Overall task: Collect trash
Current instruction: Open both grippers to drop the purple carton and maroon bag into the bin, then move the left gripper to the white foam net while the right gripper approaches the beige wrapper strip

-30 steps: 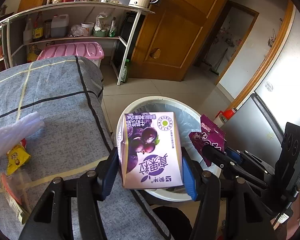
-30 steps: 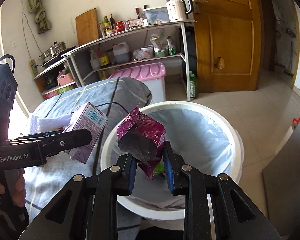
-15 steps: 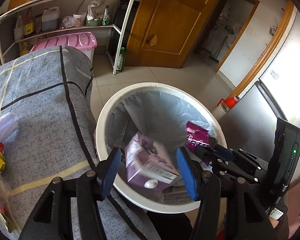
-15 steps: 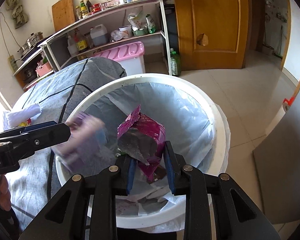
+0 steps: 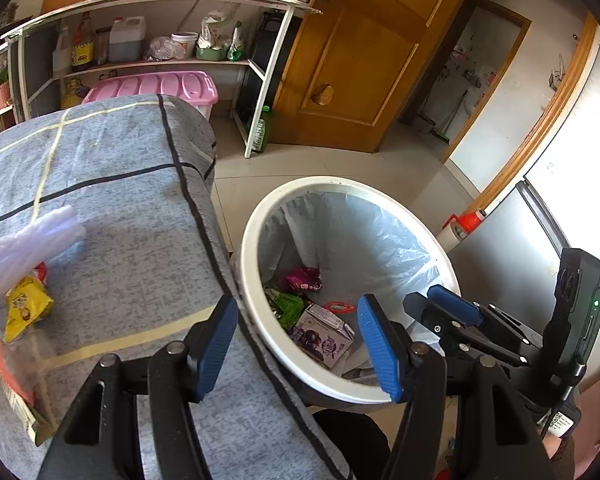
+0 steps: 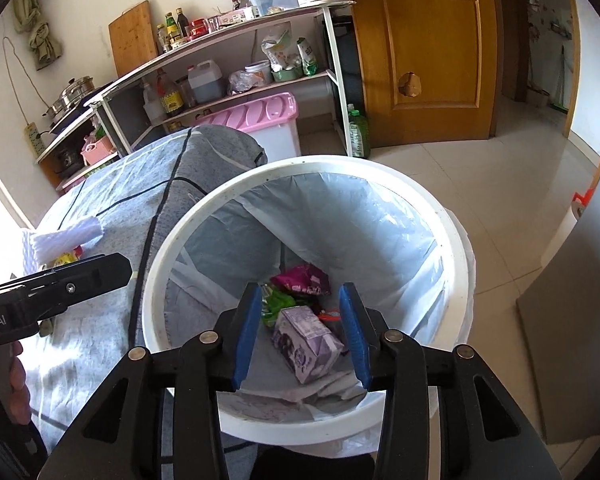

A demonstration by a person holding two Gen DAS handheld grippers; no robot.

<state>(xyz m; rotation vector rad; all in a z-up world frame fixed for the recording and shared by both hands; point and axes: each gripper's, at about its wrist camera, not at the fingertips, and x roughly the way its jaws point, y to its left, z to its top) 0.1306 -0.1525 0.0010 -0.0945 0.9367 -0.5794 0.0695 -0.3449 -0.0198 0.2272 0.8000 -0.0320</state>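
At the left edge of the table (image 5: 112,200), remaining trash is lying on the grey cloth: a clear plastic bag (image 5: 24,248), a yellow snack packet (image 5: 26,308) just beside it, and a transparent wrapper with red print (image 5: 14,380) near the corner. These items are sitting well apart from the table's right edge, so each is calling for a reach back across the cloth.

The left gripper (image 5: 298,344) is hovering across the table's right edge and the rim of the bin, its blue-padded jaws spread wide and holding nothing.

The white trash bin (image 6: 452,236) is standing against the table's right edge, lined with a translucent bag, so that items can be dropped in with a short move off the cloth. At its bottom, the purple carton (image 6: 306,342) is lying on its side, with a magenta wrapper (image 6: 300,278) and a green wrapper (image 6: 274,304) beside it.

The right gripper (image 6: 300,336) is hanging above the bin mouth, jaws parted and empty. Open floor is lying to the bin's right, likely leaving both grippers free room to withdraw.
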